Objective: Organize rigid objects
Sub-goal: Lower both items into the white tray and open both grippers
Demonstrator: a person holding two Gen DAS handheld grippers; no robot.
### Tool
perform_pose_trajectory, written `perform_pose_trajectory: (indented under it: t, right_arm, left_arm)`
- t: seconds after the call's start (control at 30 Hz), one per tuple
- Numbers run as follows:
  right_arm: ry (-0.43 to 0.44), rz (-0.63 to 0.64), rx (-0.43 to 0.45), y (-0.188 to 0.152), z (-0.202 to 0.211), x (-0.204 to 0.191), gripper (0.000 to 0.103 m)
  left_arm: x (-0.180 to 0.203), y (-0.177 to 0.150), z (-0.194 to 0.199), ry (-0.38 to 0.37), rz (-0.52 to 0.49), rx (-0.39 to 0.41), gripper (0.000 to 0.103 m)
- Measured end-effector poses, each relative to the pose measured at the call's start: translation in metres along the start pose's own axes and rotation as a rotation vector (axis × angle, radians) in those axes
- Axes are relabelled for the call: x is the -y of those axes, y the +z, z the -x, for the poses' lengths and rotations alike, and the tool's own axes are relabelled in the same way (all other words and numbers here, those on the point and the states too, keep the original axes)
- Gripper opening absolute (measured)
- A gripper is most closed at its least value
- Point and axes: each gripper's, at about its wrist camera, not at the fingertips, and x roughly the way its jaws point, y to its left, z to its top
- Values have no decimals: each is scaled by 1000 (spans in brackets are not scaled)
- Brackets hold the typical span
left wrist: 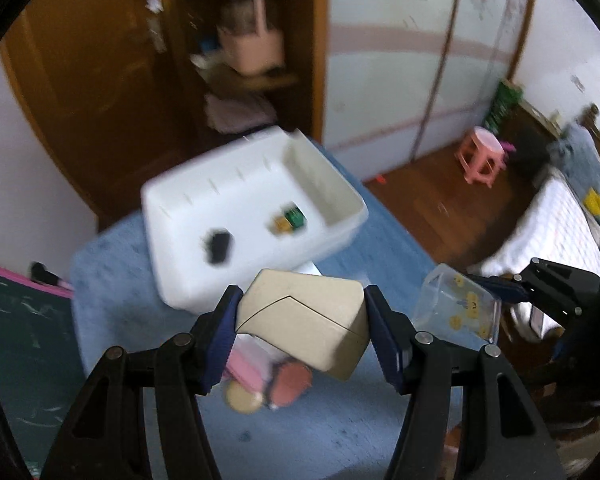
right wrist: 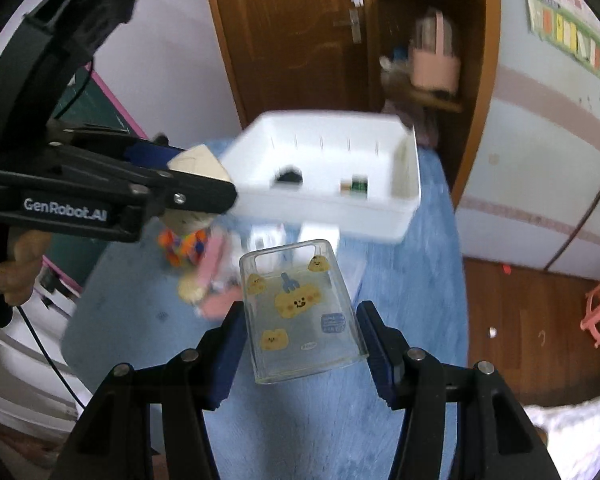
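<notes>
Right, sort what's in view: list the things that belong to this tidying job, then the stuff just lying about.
Job:
- beige angular box in left tongs
- clear plastic phone case with yellow cartoons in right tongs
- white plastic bin
- small figures on the blue cloth

Lying about:
- pink plastic stool
- pink bag on the shelf

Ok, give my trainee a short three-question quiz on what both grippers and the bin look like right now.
1. True or false: the left gripper holds a beige box.
2. What does the right gripper hold? A) a clear phone case B) a pink stool C) a black clip
3. How many small items lie in the white bin?

Key:
1. True; its fingers press both sides of the box.
2. A, the clear phone case with yellow cartoon stickers.
3. Two: a black item and a green-and-yellow item.
</notes>
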Motion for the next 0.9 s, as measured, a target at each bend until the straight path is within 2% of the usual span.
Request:
perform_pose_trajectory:
  t: [0.23, 0.4, 0.63, 0.73, 0.9]
  right_arm:
    - [12, 15, 87, 97, 29, 7, 56]
    - [-27, -36, 111, 171, 23, 24, 56]
    - [-66, -131, 61, 234, -41, 38, 56]
    - [-66, -178, -5, 236, -88, 40, 56]
    - [-75, -236, -133, 218, -169, 43, 56]
  left_arm:
    - [-40, 64, 38, 65, 81, 88, 65]
    - [-63, 97, 24, 105, 112, 113, 65]
    - [-115, 130, -54, 129, 224, 55, 65]
    - [-134, 133, -102, 140, 255, -5, 65]
    - [-154, 122, -179, 145, 278, -108, 65]
